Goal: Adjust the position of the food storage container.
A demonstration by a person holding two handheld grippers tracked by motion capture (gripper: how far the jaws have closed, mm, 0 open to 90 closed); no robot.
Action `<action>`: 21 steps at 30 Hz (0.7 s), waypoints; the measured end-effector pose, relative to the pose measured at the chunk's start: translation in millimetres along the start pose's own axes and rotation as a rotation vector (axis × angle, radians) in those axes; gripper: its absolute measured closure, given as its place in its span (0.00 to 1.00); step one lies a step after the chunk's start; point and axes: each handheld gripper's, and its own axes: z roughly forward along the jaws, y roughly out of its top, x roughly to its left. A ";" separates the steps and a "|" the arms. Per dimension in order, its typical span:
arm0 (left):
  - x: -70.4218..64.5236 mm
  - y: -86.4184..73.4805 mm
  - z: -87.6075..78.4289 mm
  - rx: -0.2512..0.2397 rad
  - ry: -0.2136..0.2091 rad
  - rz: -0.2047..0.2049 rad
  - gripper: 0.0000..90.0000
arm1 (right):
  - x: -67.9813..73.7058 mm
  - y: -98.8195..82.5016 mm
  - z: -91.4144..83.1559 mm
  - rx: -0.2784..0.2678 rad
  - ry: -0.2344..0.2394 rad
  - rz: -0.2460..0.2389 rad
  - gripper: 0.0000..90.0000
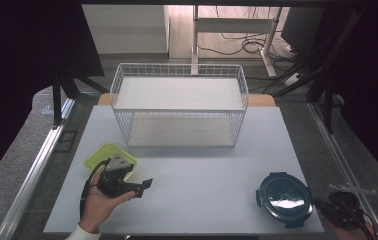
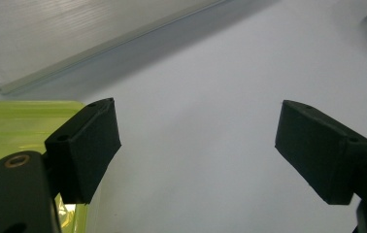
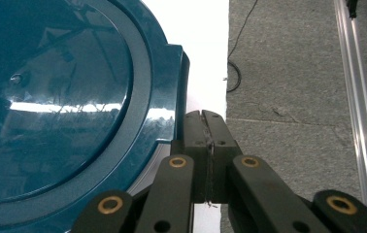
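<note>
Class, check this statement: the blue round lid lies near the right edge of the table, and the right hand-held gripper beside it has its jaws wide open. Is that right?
Not quite. The blue round lid does lie near the table's right edge, but the right hand-held gripper beside it has its jaws shut together with nothing between them, as the right gripper view shows.

Pale grey rectangular table (image 1: 192,180), matte top, carrying three items. Far centre — a white wire-mesh two-tier rack (image 1: 179,105) with pale flat shelf panels, standing upright and square to the table's edges. Near left — a flat yellow-green translucent plastic tray (image 1: 104,152), close to the left edge; near right — a round dark teal plastic lid (image 1: 283,199) with a glossy centre and edge tabs, lying flat beside the right edge, well apart from the tray.
</note>
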 end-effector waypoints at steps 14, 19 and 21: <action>-1.1 0.6 1.4 0.004 -0.068 -0.020 0.18 | 4.2 -1.3 8.2 0.060 -0.014 -0.022 0.99; -2.7 0.8 2.5 0.007 -0.077 -0.021 0.17 | 13.8 0.8 9.7 0.063 0.029 -0.041 0.98; -2.8 0.6 2.9 0.009 -0.076 -0.020 0.17 | 20.9 2.5 10.3 0.059 0.053 -0.059 0.98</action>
